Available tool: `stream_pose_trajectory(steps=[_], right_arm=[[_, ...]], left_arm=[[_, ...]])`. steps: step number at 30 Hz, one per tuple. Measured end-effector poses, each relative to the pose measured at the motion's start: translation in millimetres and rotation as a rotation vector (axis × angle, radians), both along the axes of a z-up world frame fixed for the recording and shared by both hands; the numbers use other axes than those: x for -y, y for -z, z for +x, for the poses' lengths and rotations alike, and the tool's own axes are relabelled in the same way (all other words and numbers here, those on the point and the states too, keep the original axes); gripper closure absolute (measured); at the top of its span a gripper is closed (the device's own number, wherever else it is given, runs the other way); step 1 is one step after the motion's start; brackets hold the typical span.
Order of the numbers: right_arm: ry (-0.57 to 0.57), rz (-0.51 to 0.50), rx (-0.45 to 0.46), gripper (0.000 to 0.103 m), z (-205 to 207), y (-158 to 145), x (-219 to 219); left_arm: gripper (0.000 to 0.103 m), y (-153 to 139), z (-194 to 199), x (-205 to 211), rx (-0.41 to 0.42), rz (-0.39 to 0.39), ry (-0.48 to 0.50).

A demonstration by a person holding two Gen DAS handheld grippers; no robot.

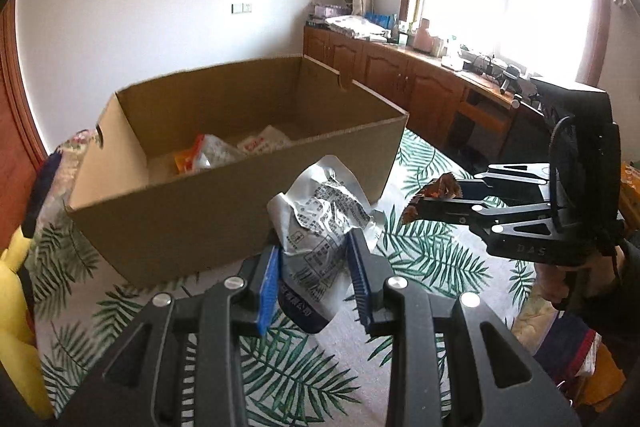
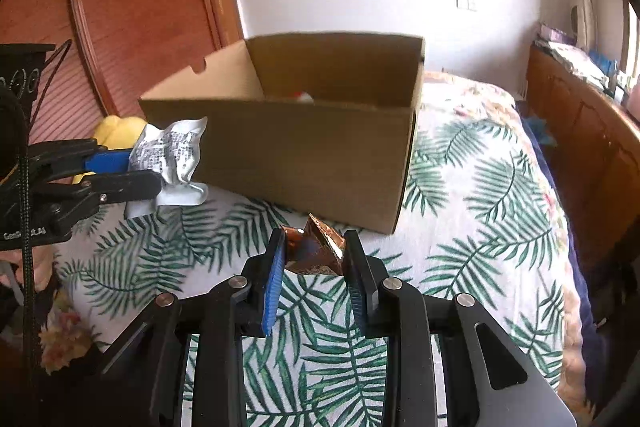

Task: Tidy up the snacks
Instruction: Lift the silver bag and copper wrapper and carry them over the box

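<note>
open cardboard box [image 1: 224, 211] on bed, snack packets [image 1: 236, 147] lying inside

One open cardboard box [image 1: 224, 211] on the leaf-print bedspread [image 1: 436, 259]. Two snack packets held clear of it: one crumpled white packet [image 1: 320, 223] and one small brown wrapper [image 2: 316, 247], one per gripper, two grippers in all. At least three more packets inside the box [image 1: 236, 151], exact number hidden by its wall; one yellow plush toy [image 2: 120, 131] beside.

Right gripper [image 1: 416, 205] body reads "DAS" — nothing else legible.
</note>
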State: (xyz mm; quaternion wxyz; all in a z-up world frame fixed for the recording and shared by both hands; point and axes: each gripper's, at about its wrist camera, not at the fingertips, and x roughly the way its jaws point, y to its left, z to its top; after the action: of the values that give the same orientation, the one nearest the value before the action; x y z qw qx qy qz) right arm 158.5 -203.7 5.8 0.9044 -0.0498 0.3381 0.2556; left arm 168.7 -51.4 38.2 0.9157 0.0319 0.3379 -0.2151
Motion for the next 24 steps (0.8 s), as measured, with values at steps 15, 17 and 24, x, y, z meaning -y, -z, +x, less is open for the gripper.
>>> stream_pose_trajectory(steps=[15, 17, 24], right_arm=[[-0.015, 0.024, 0.094, 0.075, 3.2, -54.7, -13.0], [-0.015, 0.021, 0.1, 0.075, 6.5, -59.5, -16.4], [-0.001, 0.027, 0.104, 0.075, 22.1, -69.8, -21.0]], left_arm=[[0.073, -39.4, 13.4, -23.7, 0.083, 0.02, -0.062], [0.073, -41.5, 18.7, -26.5, 0.086, 0.021, -0.073], [0.072, -36.7, 40.9, -40.9, 0.074, 0.031, -0.127]])
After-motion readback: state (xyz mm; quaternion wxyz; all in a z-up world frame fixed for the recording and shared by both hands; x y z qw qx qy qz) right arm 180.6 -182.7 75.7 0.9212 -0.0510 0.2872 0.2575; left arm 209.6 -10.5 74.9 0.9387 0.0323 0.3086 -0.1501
